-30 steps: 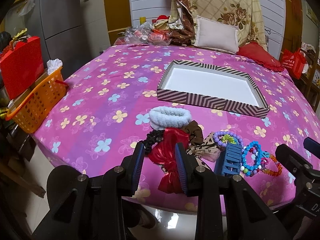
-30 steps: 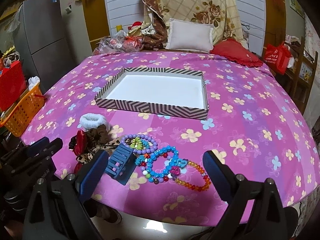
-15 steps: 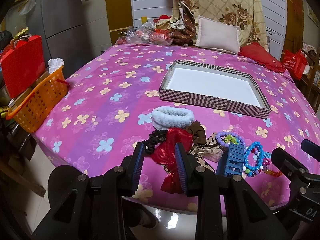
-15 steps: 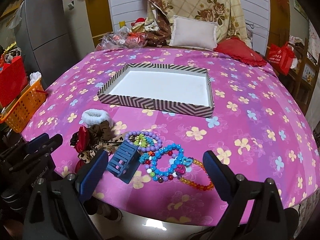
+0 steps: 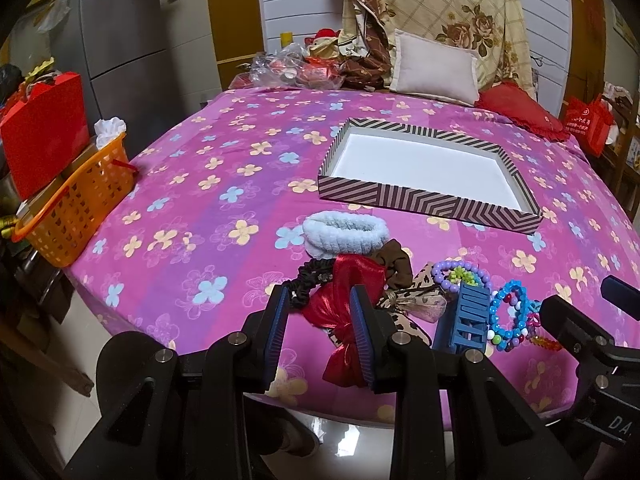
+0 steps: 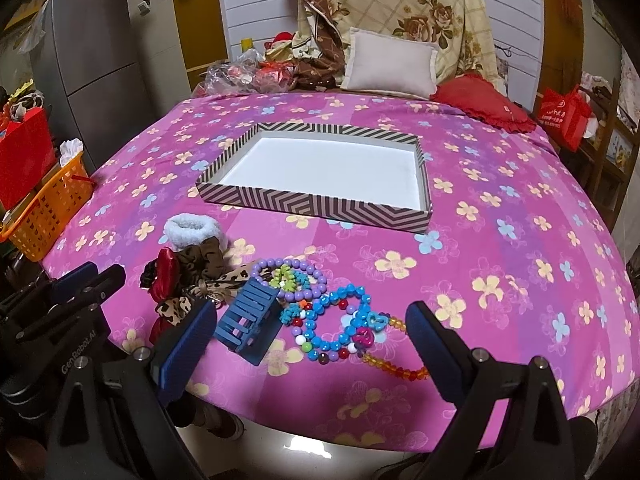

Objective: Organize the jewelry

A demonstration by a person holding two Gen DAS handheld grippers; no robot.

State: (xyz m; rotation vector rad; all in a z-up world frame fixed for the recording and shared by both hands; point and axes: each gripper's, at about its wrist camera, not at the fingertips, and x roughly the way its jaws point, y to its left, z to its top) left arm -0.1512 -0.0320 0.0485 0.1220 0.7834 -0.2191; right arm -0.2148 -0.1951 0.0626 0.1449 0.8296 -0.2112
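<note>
Nothing leaves the pile over the last second, both grippers only edging in, so sorting is barely begun: left gripper, jaws narrowly parted, brackets the red bow unclamped, right gripper gapes around the bead bracelets, tray empty.

On the table the tray lies toward the middle, and behind it, at the far edge, sit a cushion and a heap of bags. Before the tray, near the front edge, the small things crowd together — a fluffy band farthest left and back, a bow in front of it, then a claw clip, then the bead bracelets at the right. A basket stands off the table's left side.
</note>
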